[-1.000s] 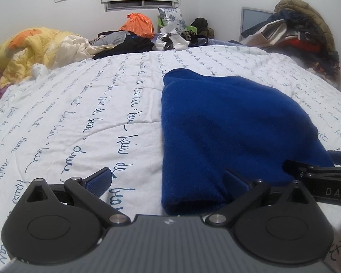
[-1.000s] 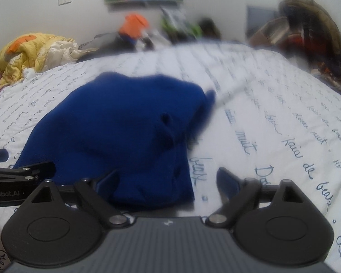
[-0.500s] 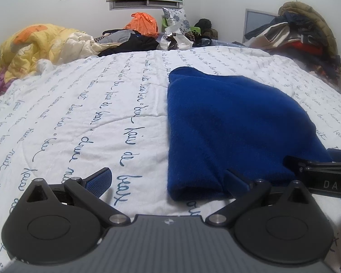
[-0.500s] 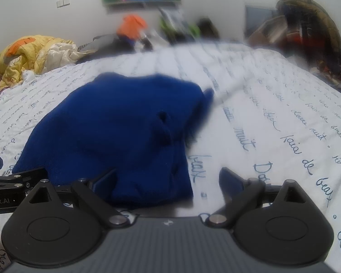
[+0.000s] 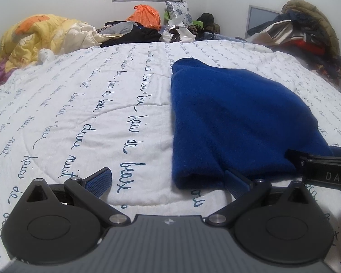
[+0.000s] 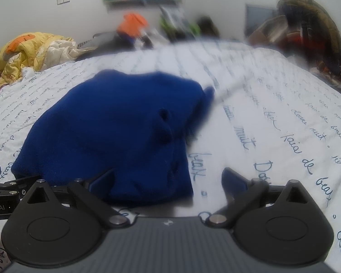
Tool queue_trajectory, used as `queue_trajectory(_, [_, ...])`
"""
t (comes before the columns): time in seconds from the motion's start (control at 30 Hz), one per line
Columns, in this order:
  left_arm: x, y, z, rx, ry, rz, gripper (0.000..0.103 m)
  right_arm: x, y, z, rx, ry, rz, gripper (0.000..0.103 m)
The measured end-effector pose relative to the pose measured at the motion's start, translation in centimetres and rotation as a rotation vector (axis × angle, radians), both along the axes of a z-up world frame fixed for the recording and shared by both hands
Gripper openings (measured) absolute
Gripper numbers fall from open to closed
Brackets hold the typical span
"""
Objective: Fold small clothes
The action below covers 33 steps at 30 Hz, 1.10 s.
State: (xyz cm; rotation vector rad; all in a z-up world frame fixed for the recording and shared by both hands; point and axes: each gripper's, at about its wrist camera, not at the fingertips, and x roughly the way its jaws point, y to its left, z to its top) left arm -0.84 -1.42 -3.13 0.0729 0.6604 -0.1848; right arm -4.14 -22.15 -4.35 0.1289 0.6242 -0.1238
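Observation:
A folded dark blue fleece garment lies flat on the white quilt with blue script. My left gripper stands open at the garment's near left corner; its right finger is at the fabric's edge and its left finger is over bare quilt. My right gripper is at the near right corner of the garment. Its jaws are opening, with the garment's near edge loose between them and no pad pressing on it. Each gripper shows at the edge of the other's view.
A yellow and orange duvet is heaped at the far left. Dark clothes and an orange bag line the far edge by the wall. A tall pile of coats stands at the far right.
The left gripper has drawn back slightly from the garment's near edge. The right gripper's fingers have spread a little wider. The garment has not moved.

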Motion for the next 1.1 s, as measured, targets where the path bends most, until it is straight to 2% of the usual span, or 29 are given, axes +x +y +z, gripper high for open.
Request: queue_trajectory(1.1, [-0.47,-0.08,-0.24,0.012,0.014,-0.007,0.103,-0.13,-0.03,-0.01,-0.004,0.001,-0.001,0.103])
